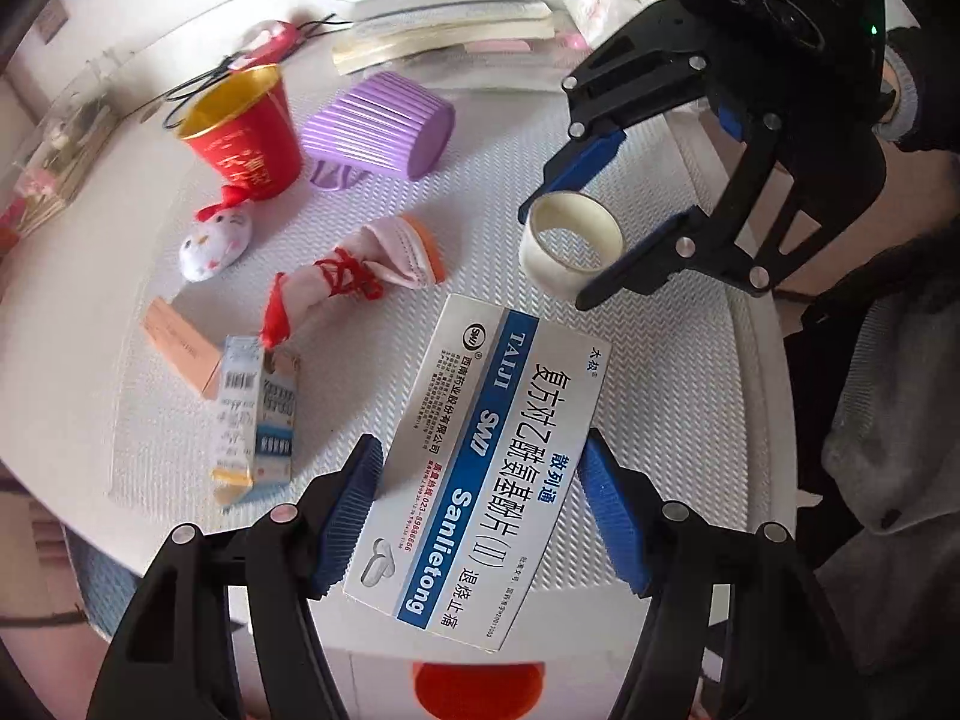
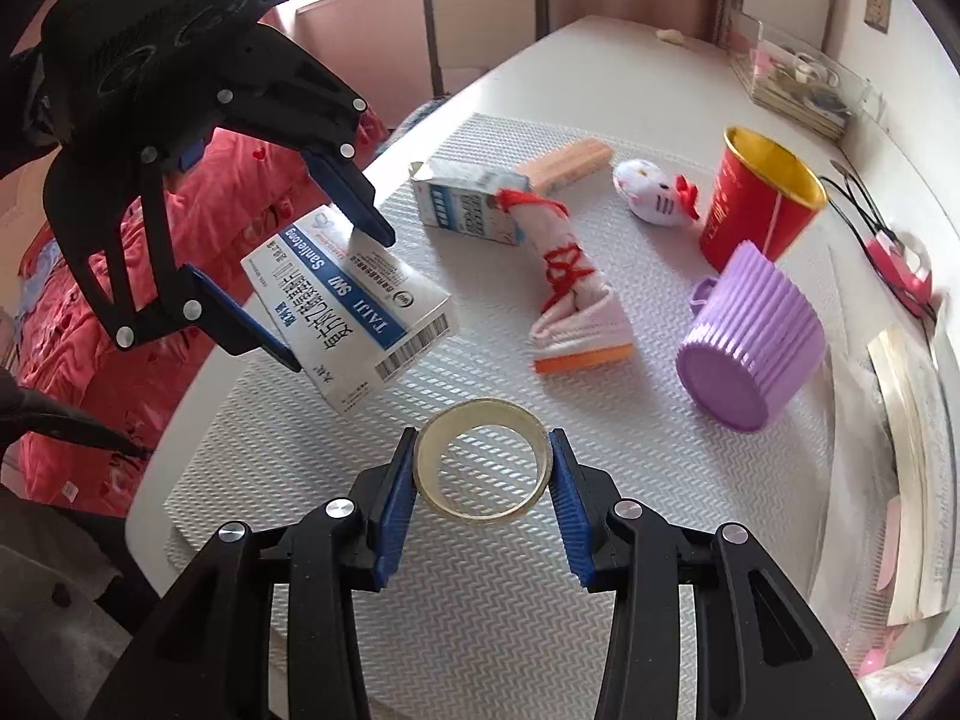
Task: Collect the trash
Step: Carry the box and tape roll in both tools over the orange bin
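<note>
My left gripper (image 1: 483,510) is shut on a white and blue medicine box (image 1: 492,450), its blue pads pressing the box's two long sides. From the right wrist view the same box (image 2: 360,312) hangs tilted just above the mat in the left gripper (image 2: 324,294). My right gripper (image 2: 480,480) is shut on a nearly used-up tape roll (image 2: 480,408), one pad on each side of the ring. In the left wrist view the tape roll (image 1: 540,258) sits between the right gripper (image 1: 561,252) fingers, low over the mat.
On the white textured mat (image 1: 630,192) are a red paper cup (image 1: 240,126), a purple ribbed cup (image 1: 378,126) on its side, a small plush toy (image 1: 213,240), a rolled cloth tied with red string (image 1: 372,264), a torn carton (image 1: 258,414) and an orange box (image 1: 180,348). Books (image 1: 444,30) lie beyond.
</note>
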